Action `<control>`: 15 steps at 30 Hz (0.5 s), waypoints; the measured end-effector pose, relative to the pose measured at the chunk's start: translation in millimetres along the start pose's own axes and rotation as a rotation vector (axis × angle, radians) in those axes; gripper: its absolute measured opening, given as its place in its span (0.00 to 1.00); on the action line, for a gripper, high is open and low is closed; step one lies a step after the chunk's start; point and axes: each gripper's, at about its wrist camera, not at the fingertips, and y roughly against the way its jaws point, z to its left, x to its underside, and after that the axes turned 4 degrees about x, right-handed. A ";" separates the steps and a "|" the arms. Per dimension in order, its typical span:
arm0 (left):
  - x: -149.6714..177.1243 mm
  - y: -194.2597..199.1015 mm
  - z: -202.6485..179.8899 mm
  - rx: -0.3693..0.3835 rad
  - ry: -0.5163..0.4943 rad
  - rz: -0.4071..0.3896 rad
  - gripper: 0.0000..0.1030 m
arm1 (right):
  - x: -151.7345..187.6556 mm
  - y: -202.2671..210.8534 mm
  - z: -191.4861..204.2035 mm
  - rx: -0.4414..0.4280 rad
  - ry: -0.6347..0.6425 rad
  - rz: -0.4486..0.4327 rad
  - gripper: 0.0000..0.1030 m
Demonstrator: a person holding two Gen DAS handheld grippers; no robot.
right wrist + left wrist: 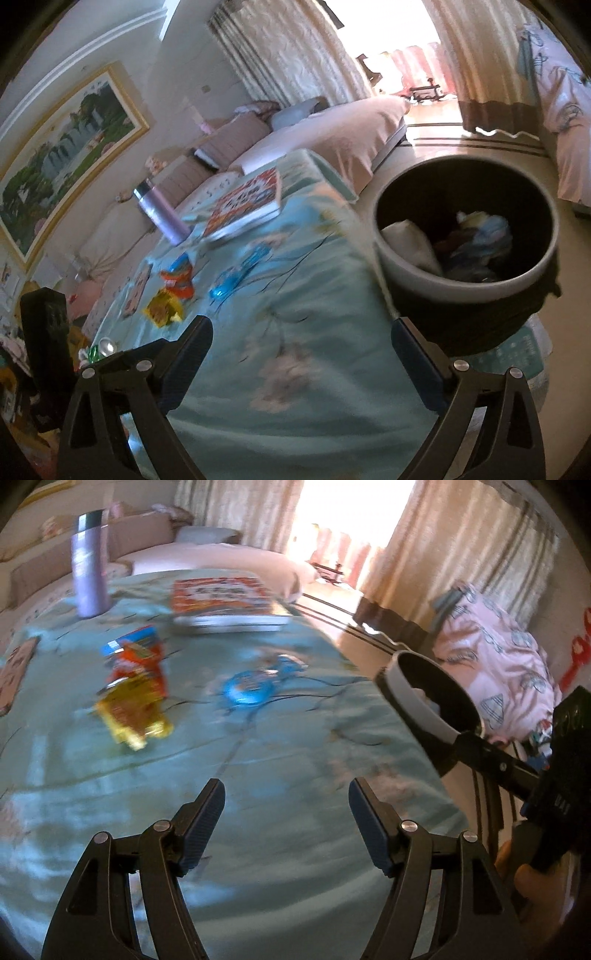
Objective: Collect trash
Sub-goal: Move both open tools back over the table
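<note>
Three wrappers lie on the teal cloth-covered table (258, 775): a yellow one (133, 710), an orange-red one (136, 657) and a blue one (251, 688). My left gripper (286, 812) is open and empty, short of them over the cloth. In the right wrist view the same wrappers show: yellow (162, 308), orange (179, 277), blue (232, 277). My right gripper (301, 354) is open over the table edge; whether its right finger (417, 358) touches the grey trash bin (406, 266) just above it is unclear. The bin holds crumpled trash and also shows in the left wrist view (410, 694).
A purple bottle (88, 565) stands at the table's far left and a red-covered book (225, 602) lies at the far middle. A bed (229, 557) is behind the table. Pink bedding (495, 664) and curtains (458, 554) are to the right across the floor.
</note>
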 end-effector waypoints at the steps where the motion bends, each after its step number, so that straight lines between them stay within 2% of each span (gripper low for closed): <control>1: 0.3 2.1 3.9 -0.007 0.008 -0.002 0.69 | 2.2 -3.5 5.2 -0.006 0.006 0.008 0.95; 8: 6.7 17.6 40.4 -0.050 0.069 -0.020 0.69 | 16.9 -24.8 34.0 -0.029 0.041 0.063 0.95; 15: 5.0 21.1 58.9 -0.075 0.095 -0.028 0.69 | 21.8 -41.8 53.2 -0.043 0.063 0.092 0.95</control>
